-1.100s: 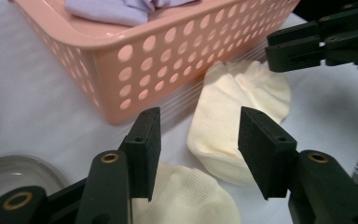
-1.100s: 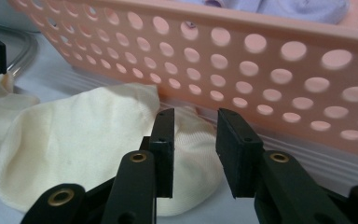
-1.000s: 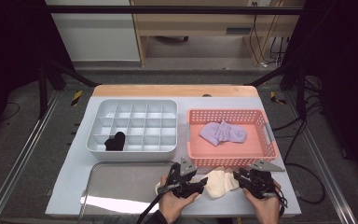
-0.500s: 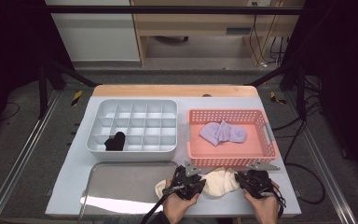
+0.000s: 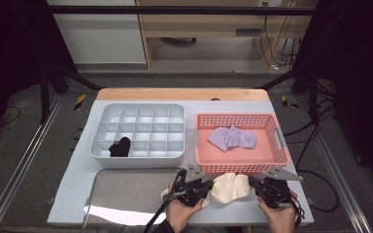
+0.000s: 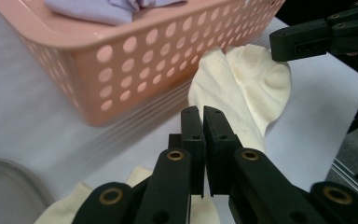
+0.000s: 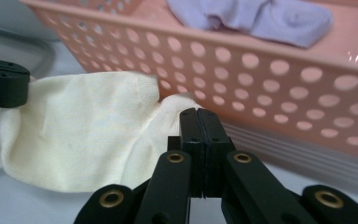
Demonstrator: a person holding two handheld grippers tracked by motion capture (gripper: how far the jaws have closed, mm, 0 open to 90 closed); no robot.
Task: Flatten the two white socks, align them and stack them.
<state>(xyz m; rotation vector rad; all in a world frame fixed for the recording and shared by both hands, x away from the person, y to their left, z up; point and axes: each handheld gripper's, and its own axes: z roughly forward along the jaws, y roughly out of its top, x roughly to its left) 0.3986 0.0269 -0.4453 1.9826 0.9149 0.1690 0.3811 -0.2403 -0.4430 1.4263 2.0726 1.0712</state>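
A cream sock lies stretched along the table's front edge, just in front of the pink basket. My left gripper pinches the sock partway along, and a short end trails out to its left. Its jaws have just been closing and stand together on the fabric. My right gripper holds the sock's right end. Its jaws have also just been closing and stand pressed together where the cream sock runs in behind their tips. Each gripper faces the other across the sock.
Purple socks lie in the pink basket. A white compartment box at the left holds a black sock in a front cell. A metal tray sits at the front left, close beside the left hand.
Both grippers came in onto the cream sock and their jaws shut on it. The sock now sits bunched and taut between them.
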